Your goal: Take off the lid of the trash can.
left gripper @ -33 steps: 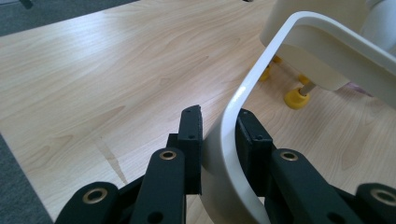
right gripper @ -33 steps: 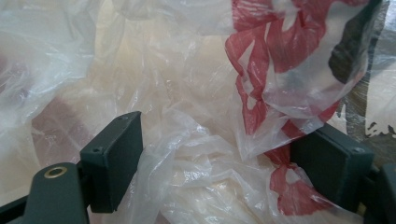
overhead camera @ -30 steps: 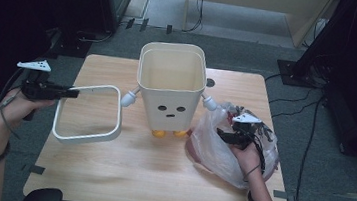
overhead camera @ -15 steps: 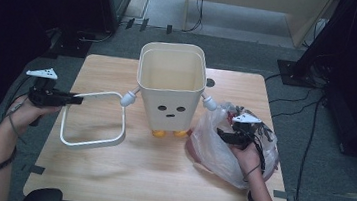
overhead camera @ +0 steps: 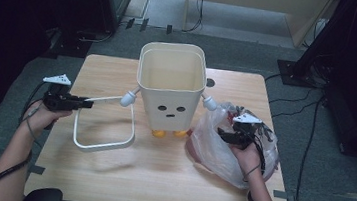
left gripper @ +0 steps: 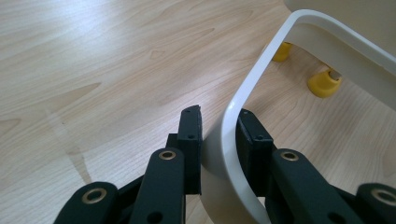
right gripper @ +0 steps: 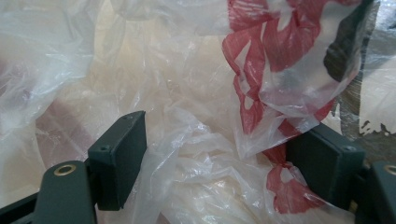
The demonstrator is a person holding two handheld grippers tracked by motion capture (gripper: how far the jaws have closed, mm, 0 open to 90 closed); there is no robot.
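The left gripper [overhead camera: 88, 103] reaches level across the desk [overhead camera: 158, 179], clamped on the white rim ring [overhead camera: 104, 145] beside the bin [overhead camera: 170, 87]; the right gripper [right gripper: 224, 154] gapes wide, its jaws just narrowing slightly, crumpled plastic bag [overhead camera: 221, 150] between them.

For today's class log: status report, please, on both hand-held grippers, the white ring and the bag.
Left hand-held gripper shut on white ring, ring low over table. Right hand-held gripper open, jaws wide in plastic bag. Bin stands between; nothing blocking.
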